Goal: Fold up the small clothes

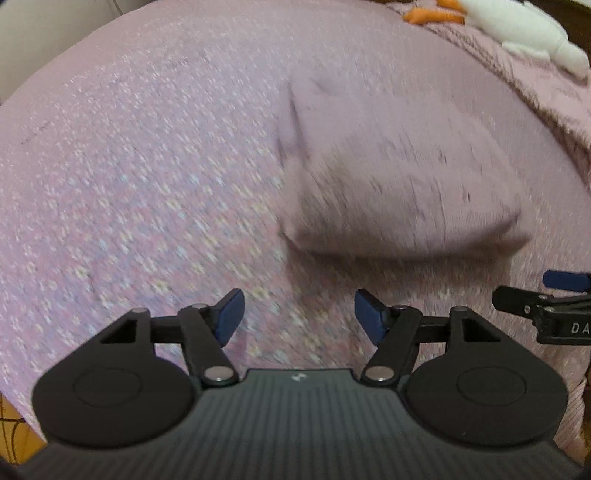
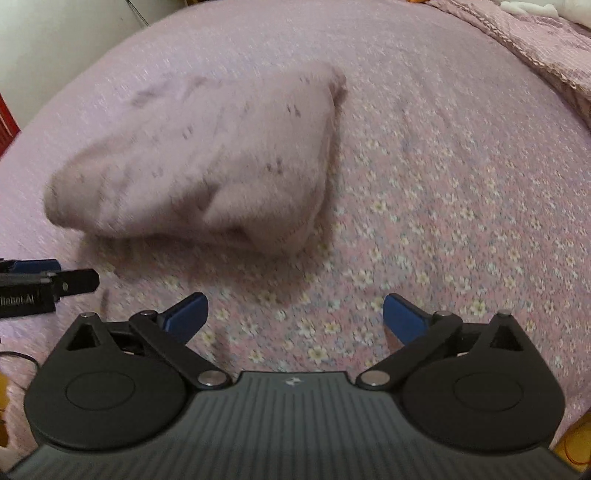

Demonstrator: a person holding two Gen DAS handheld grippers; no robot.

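While both sets of tongs hang low over the bed, the left tongs stand wide apart and hold nothing, and the right tongs gape wider, likewise empty. They sit side by side, pointing forward over the pink flowered bedspread. Just beyond them lies the folded pink garment, blurred, touching neither. Farther off, a white plush toy rests.

Your two wrist views look down close over the bedspread, side by side, sharing the folded garment.
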